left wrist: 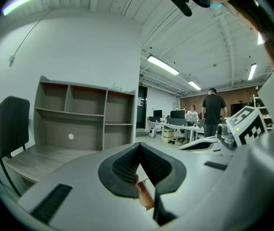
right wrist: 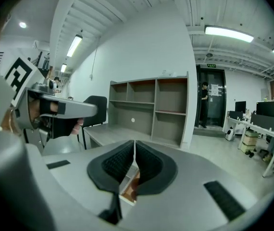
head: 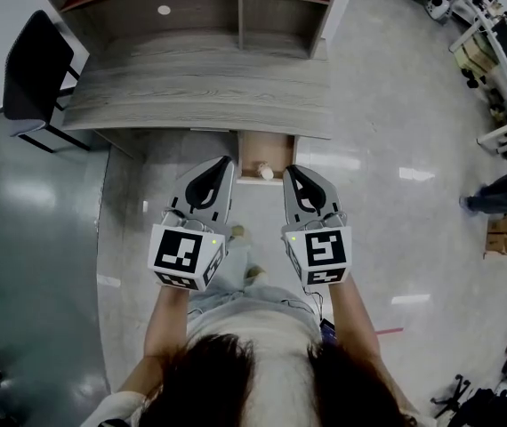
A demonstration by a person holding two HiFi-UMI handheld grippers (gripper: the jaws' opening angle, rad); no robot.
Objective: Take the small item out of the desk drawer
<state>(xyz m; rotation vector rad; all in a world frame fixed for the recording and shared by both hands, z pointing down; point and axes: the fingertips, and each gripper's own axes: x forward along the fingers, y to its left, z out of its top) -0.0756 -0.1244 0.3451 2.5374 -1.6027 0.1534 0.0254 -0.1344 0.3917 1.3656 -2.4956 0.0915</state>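
The grey desk (head: 191, 96) has its drawer (head: 250, 152) pulled open at the front edge, showing a brown wooden inside. A small pale item (head: 266, 173) lies near the drawer's front rim. My left gripper (head: 227, 162) hovers just left of the drawer, jaws shut and empty. My right gripper (head: 290, 171) hangs just right of the drawer front, also shut with nothing in it. In the left gripper view the left gripper (left wrist: 139, 147) has its pads meeting at the tip, with the drawer's wood glimpsed beneath. The right gripper (right wrist: 134, 144) shows the same in the right gripper view.
A shelf unit (head: 200, 7) stands at the back of the desk. A black chair (head: 36, 65) sits at its left end. Office desks with equipment (head: 502, 60) line the right side, and a person's foot (head: 470, 205) is there. Two people (left wrist: 214, 110) stand far off.
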